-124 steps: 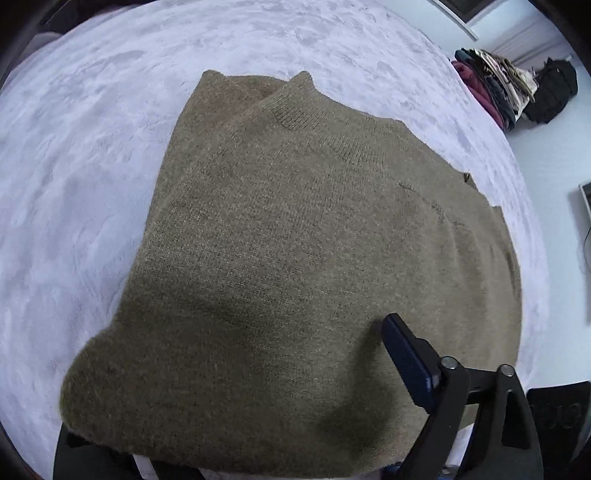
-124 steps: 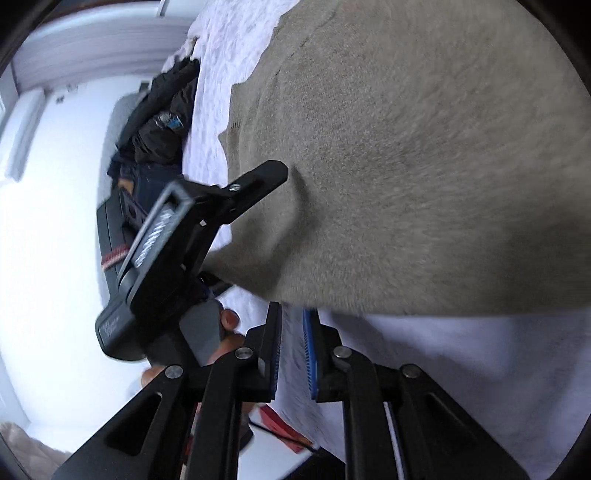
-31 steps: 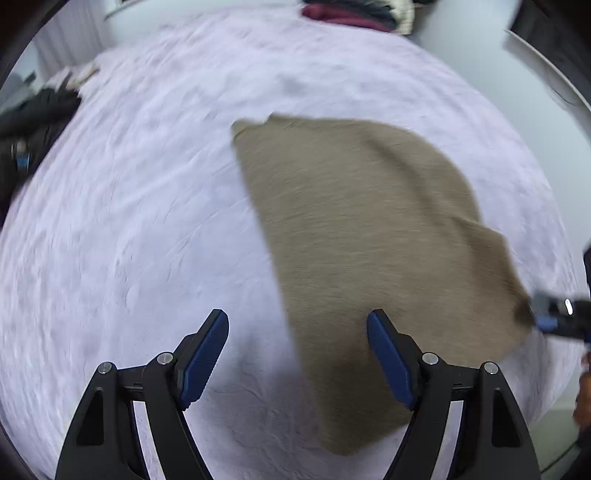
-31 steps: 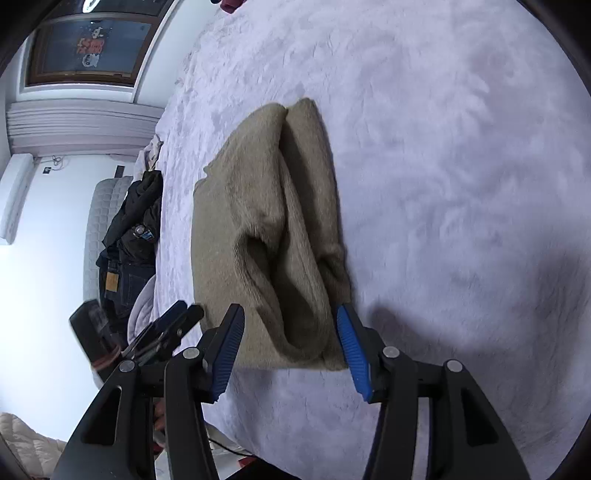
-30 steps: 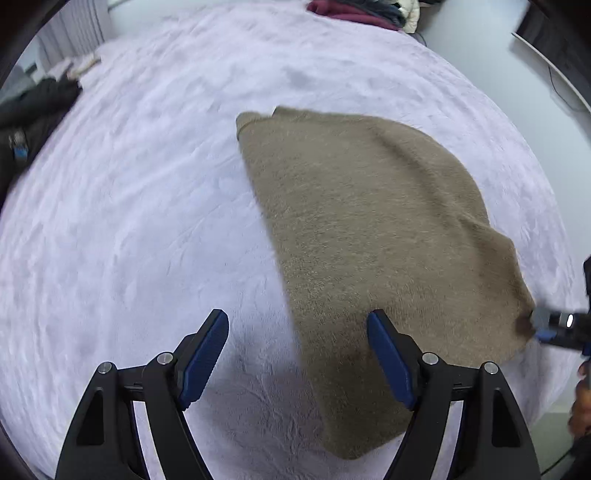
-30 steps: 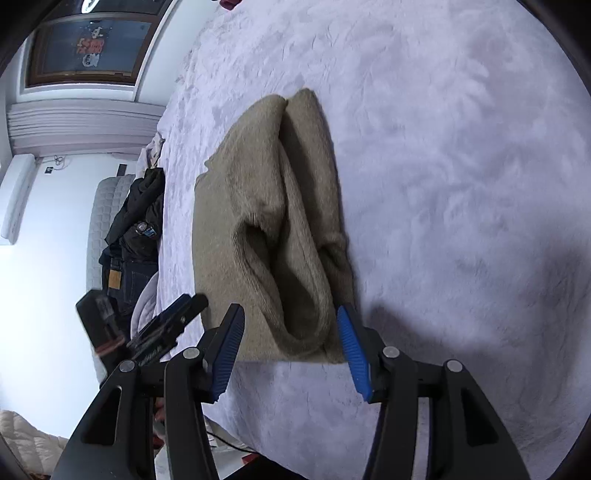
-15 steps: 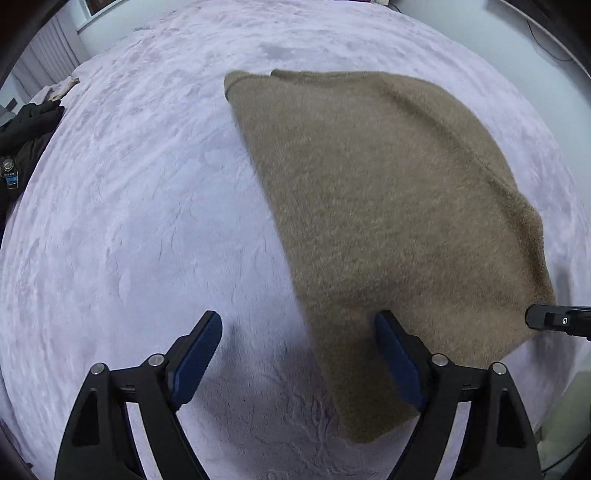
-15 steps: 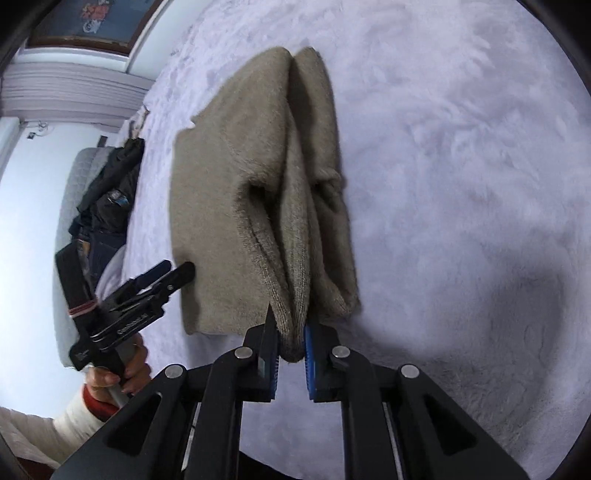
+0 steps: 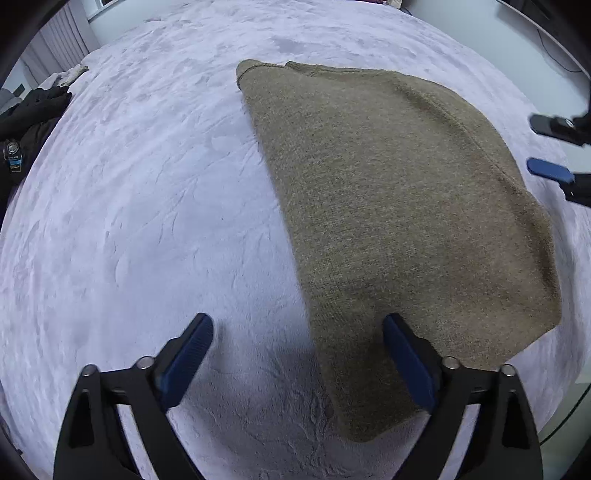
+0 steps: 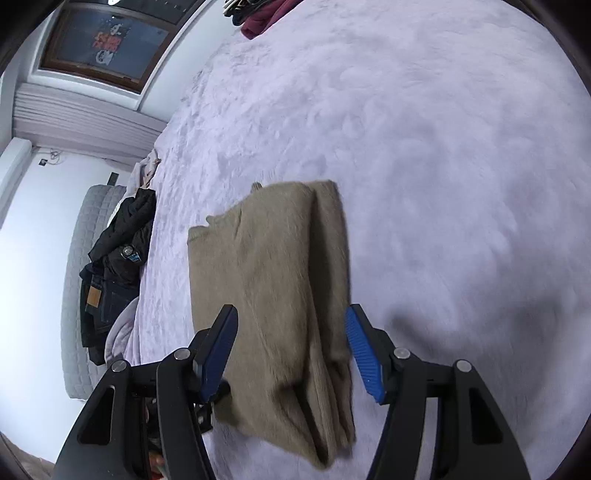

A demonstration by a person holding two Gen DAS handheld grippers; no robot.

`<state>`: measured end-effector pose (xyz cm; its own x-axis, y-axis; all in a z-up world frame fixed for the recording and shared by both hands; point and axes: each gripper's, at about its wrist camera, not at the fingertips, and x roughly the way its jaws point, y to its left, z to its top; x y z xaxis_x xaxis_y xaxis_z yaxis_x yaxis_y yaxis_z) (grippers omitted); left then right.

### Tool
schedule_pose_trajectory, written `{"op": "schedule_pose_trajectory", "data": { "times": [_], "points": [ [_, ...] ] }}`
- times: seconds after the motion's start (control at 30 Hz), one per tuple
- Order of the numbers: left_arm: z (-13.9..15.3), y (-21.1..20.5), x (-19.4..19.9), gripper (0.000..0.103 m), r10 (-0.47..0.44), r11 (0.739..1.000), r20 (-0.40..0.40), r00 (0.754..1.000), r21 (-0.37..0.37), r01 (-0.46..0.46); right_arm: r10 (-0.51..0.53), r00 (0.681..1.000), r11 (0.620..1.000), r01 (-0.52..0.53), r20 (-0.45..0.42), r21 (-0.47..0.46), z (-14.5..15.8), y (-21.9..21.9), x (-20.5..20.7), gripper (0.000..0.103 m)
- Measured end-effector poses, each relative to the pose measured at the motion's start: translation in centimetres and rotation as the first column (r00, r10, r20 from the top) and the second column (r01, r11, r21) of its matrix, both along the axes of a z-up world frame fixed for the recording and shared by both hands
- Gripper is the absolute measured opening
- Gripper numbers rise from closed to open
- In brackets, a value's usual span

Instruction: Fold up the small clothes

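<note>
A folded olive-brown knit sweater (image 9: 399,221) lies flat on a pale lilac plush bed cover (image 9: 147,206). My left gripper (image 9: 299,354) is open and empty above the sweater's near left edge, its right finger over the knit. The right gripper shows at the right edge of the left wrist view (image 9: 550,151), open, beside the sweater's far side. In the right wrist view the sweater (image 10: 273,295) lies in stacked layers, and my right gripper (image 10: 291,350) is open and empty just above its near end.
A heap of dark clothes and jeans (image 10: 114,266) lies at the bed's edge, also in the left wrist view (image 9: 26,122). More clothes (image 10: 258,18) are piled at the bed's far end. A dark window (image 10: 107,40) is on the wall.
My right gripper, shut on the sweater's folded edge half a second ago, has opened and let it go. The sweater now lies flat. My left gripper stayed open and moved slightly closer.
</note>
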<state>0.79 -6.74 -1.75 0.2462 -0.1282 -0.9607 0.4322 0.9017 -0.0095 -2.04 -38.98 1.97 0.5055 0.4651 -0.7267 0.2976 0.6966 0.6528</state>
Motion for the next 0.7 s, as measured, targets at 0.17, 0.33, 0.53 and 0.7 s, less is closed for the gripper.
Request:
{"op": "schedule_pose_trajectory", "data": {
  "times": [0.17,0.33,0.53,0.7],
  "points": [
    [-0.9,0.1,0.7,0.103,0.041,0.999,-0.054,0.998,0.002,-0.041,0.044,0.996,0.997,-0.039,-0.077,0.068,-3.3,1.2,5.7,0.015],
    [-1.9,0.7,1.6,0.103,0.076,0.994,-0.127,0.989,-0.064,-0.085,0.148,0.989,0.971,-0.149,-0.02,-0.188,0.5,3.6,6.2,0.008],
    [-1.7,-0.1,0.9,0.103,0.108,0.993,-0.084,0.991,-0.037,-0.111,0.079,0.989,0.963,-0.108,-0.122,-0.245,-2.1,1.5,5.6,0.025],
    [-1.7,-0.6,0.5,0.103,0.1,0.995,-0.073,0.992,-0.018,-0.101,0.015,1.0,0.991,-0.019,-0.025,-0.129,1.2,1.7,1.9,0.033]
  ]
}}
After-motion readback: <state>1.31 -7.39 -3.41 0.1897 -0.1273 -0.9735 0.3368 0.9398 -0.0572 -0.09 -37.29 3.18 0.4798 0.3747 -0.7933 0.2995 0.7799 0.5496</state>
